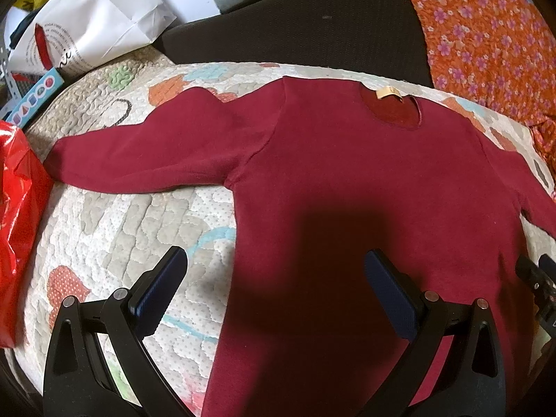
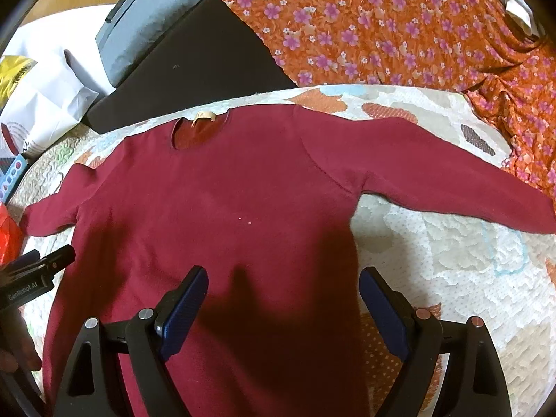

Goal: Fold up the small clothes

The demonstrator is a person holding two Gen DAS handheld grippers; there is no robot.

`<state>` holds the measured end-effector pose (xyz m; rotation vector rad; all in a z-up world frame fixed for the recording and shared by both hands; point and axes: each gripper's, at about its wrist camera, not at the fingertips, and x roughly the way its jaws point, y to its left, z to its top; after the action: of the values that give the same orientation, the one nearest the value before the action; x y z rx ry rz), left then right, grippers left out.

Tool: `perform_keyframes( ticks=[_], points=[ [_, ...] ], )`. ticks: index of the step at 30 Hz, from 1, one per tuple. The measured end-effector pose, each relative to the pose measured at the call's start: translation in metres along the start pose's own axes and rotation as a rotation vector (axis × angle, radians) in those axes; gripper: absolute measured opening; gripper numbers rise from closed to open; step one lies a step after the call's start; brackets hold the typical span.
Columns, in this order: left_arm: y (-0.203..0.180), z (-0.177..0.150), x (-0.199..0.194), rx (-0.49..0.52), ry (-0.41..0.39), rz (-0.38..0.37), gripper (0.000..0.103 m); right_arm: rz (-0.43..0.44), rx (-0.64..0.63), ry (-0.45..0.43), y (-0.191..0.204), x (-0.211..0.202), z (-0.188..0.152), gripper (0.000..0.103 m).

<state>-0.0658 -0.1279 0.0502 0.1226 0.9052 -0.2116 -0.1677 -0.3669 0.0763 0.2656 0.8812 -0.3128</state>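
Observation:
A dark red long-sleeved top (image 1: 347,180) lies flat and spread on a quilted mat (image 1: 114,222), neck with a beige label (image 1: 389,92) at the far side, both sleeves stretched out sideways. It also shows in the right wrist view (image 2: 222,201). My left gripper (image 1: 276,264) is open and empty, hovering over the top's lower left edge. My right gripper (image 2: 283,281) is open and empty, hovering over the top's lower right edge. The right gripper shows at the right edge of the left wrist view (image 1: 537,278), and the left gripper at the left edge of the right wrist view (image 2: 38,267).
An orange floral cloth (image 2: 382,27) lies beyond the mat at the far right. A dark flat cushion (image 1: 295,31) sits behind the mat. White paper bag (image 1: 90,27) and a red plastic bag (image 1: 17,222) lie at the left.

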Motion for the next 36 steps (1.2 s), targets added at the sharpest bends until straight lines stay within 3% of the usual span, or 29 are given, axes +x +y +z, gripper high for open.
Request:
perform_keyframes(
  ticks=[7,12,17,22,25,30,32,34,36],
  points=[
    [0.034,0.011,0.007,-0.107,0.026,0.005,0.102,0.012,-0.007,0.03,0.019,0.016,0.009,0.088],
    [0.089,0.027,0.009,-0.229,0.017,0.084,0.102,0.029,-0.027,0.063,0.04,0.035,0.018,0.088],
    [0.175,0.042,0.023,-0.454,0.034,0.171,0.102,0.081,-0.037,0.077,0.055,0.046,0.025,0.088],
    [0.237,0.053,0.054,-0.705,-0.017,0.089,0.102,0.115,-0.068,0.083,0.071,0.052,0.025,0.088],
    [0.253,0.06,0.082,-0.726,0.034,0.08,0.093,0.125,-0.086,0.091,0.077,0.054,0.024,0.088],
    [0.263,0.072,0.094,-0.713,-0.035,0.09,0.092,0.161,-0.069,0.094,0.073,0.053,0.024,0.088],
    [0.262,0.079,0.094,-0.698,-0.073,0.084,0.074,0.167,-0.06,0.099,0.072,0.053,0.024,0.088],
    [0.261,0.084,0.094,-0.664,-0.085,0.1,0.014,0.17,-0.06,0.098,0.072,0.052,0.023,0.088],
    [0.26,0.088,0.09,-0.646,-0.099,0.085,0.01,0.173,-0.062,0.101,0.071,0.051,0.023,0.088]
  ],
)
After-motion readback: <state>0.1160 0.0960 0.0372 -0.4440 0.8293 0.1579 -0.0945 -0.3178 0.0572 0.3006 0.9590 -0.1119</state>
